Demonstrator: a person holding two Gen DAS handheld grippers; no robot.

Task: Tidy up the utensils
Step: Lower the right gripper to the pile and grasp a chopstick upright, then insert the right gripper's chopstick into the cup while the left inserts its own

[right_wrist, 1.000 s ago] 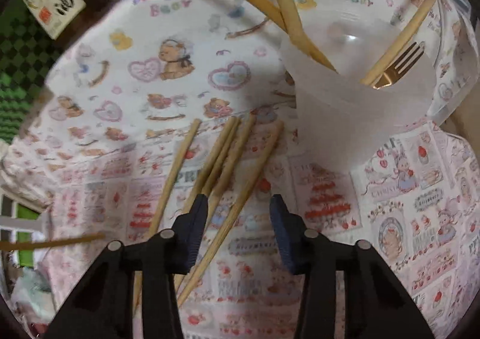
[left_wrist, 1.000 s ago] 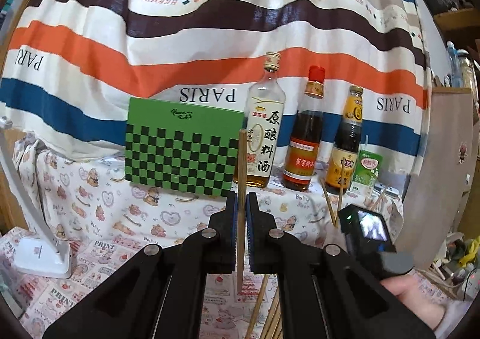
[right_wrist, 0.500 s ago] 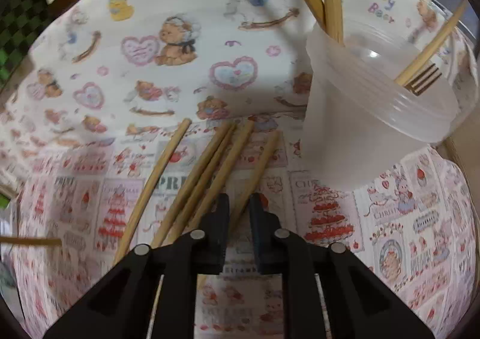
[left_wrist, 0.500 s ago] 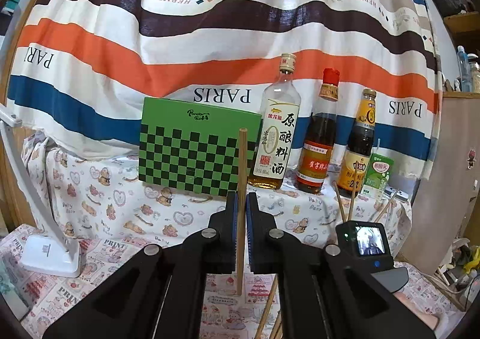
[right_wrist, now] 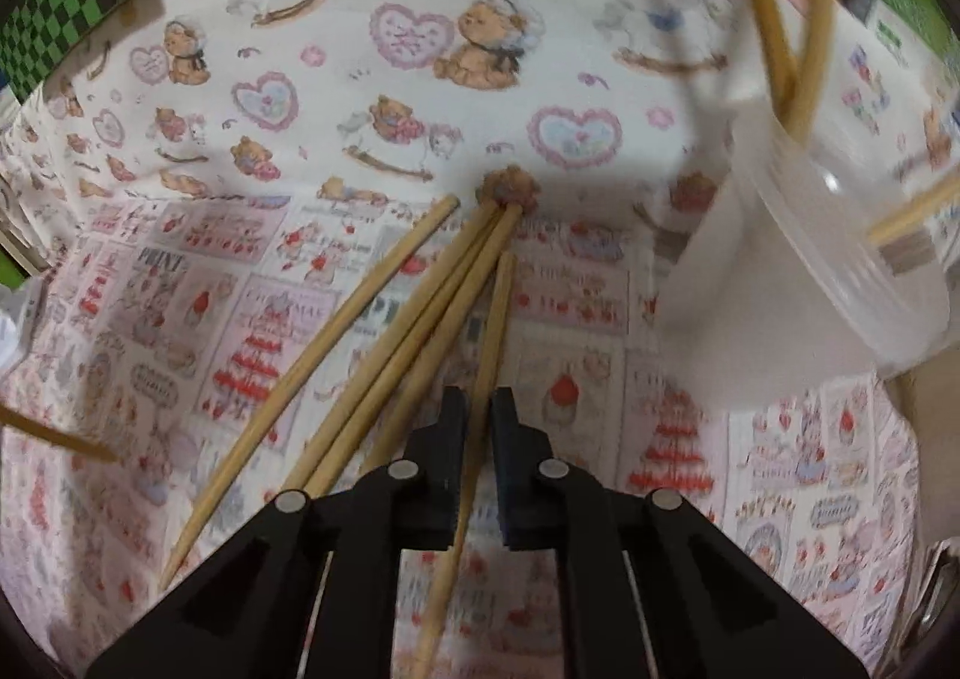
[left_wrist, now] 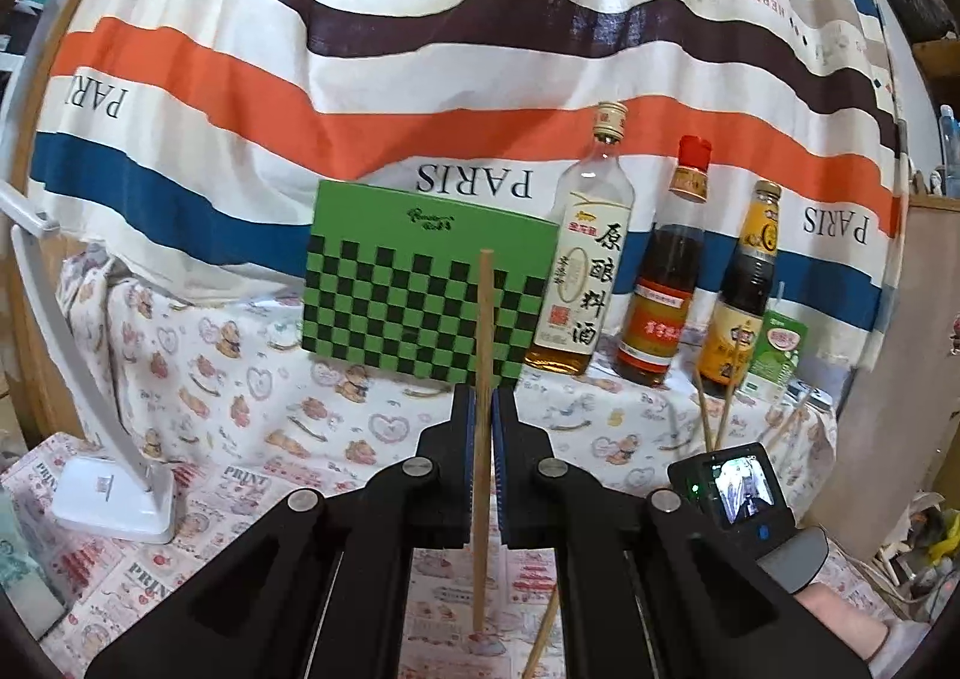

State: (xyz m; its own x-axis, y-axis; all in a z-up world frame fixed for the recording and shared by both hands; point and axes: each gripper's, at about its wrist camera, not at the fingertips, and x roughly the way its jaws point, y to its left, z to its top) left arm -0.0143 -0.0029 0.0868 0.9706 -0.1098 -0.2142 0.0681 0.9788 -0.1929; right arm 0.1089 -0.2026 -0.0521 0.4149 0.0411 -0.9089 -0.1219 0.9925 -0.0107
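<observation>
My left gripper (left_wrist: 485, 397) is shut on one wooden chopstick (left_wrist: 483, 319), which it holds upright above the printed tablecloth. In the right wrist view my right gripper (right_wrist: 480, 403) points steeply down at the cloth, its jaws shut on the rightmost chopstick (right_wrist: 495, 313) of a loose group. Three more chopsticks (right_wrist: 384, 313) lie fanned out to its left on the cloth. A clear plastic cup (right_wrist: 810, 271) stands to the right and holds a few wooden utensil handles (right_wrist: 780, 36). The tip of the left-held chopstick (right_wrist: 54, 436) pokes in at the far left.
A green checkered box (left_wrist: 420, 295) and three sauce bottles (left_wrist: 660, 289) stand along the back, with a small green carton (left_wrist: 777, 355) at their right. A white lamp base (left_wrist: 114, 505) sits at the left. A striped sheet (left_wrist: 420, 78) hangs behind. A person's arm (left_wrist: 840, 613) is at the lower right.
My right gripper went from open over the chopsticks to shut on the rightmost one, and rolled. The cup now sits further right in its view. The left gripper kept its chopstick upright.
</observation>
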